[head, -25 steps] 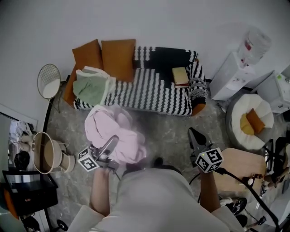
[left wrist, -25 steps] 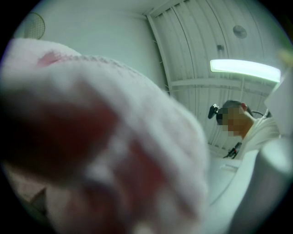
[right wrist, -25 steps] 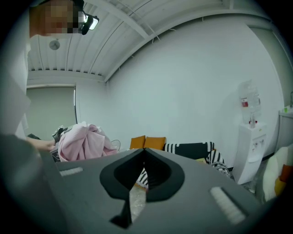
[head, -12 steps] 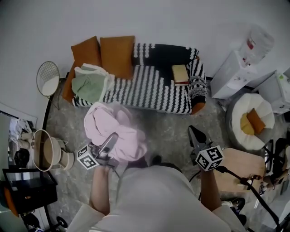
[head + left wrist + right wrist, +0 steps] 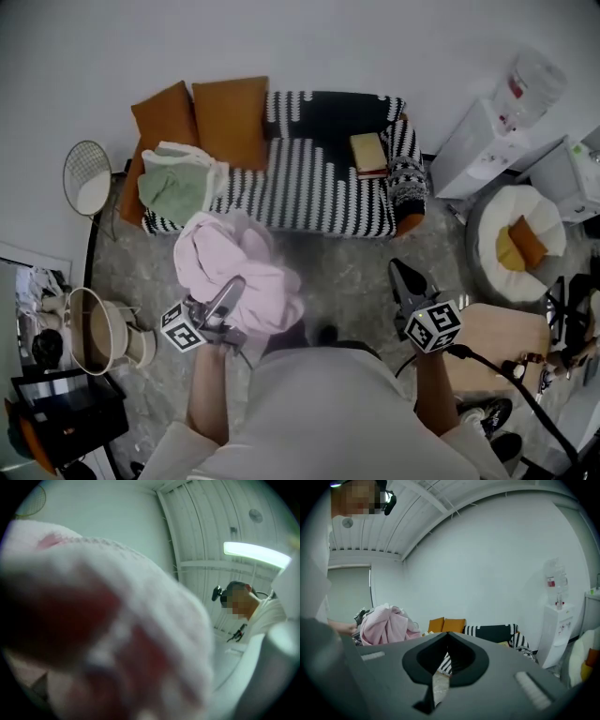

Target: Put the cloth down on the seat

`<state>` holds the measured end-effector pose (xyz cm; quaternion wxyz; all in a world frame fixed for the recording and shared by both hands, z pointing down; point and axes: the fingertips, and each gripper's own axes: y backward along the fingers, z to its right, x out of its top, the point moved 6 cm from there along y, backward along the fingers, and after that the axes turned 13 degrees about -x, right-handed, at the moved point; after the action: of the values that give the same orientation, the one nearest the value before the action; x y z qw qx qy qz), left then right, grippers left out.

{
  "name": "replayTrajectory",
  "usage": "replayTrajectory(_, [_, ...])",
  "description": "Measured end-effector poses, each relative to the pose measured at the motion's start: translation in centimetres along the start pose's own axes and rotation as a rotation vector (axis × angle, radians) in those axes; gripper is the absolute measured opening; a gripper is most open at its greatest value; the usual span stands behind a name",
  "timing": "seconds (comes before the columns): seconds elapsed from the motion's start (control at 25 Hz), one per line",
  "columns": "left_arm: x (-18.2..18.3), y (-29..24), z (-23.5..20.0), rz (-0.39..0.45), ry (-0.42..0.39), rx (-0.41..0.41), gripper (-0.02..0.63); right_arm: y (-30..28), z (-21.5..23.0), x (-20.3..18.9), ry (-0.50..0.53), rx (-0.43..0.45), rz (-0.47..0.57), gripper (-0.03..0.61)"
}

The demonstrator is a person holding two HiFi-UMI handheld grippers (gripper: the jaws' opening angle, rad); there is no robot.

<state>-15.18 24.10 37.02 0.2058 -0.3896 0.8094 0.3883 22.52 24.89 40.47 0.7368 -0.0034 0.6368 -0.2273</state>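
A bundled pink cloth (image 5: 236,272) hangs in the air in front of the striped sofa (image 5: 319,183), with my left gripper (image 5: 225,298) shut on its lower part. The same pink cloth (image 5: 108,634) fills the left gripper view as a blur and hides the jaws. In the right gripper view the cloth (image 5: 386,623) shows at the left, short of the sofa (image 5: 492,633). My right gripper (image 5: 401,278) is held low at the right, its jaws together and nothing in them. The sofa seat lies beyond the cloth.
Two orange cushions (image 5: 202,117), a green-and-white garment (image 5: 178,183) and a book (image 5: 368,153) lie on the sofa. A wire basket (image 5: 89,323) stands at the left, a water dispenser (image 5: 502,117) and a round white chair (image 5: 520,244) at the right.
The sofa has shifted slightly left and up in the head view as the view moved. The cloth and both grippers keep their places in the picture.
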Motion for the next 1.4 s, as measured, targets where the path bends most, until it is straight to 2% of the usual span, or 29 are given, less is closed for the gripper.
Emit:
replayTrajectory(0.36, [5.8, -0.3, -7.4, -0.043, 0.041, -0.030, 0.158, -7.5, -1.4, 1.7, -0.029, -0.057, 0.000, 0.003])
replayTrajectory(1.04, [17.7, -0.3, -21.1, -0.171, 0.096, -0.096, 0.158, -22.5, -7.2, 5.3, -0.023, -0.154, -0.028, 0.005])
replayTrajectory(1.4, [19.7, -0.4, -25.3, -0.204, 0.116, -0.097, 0.158, -26.0, -7.7, 5.6, -0.037, -0.193, -0.040, 0.005])
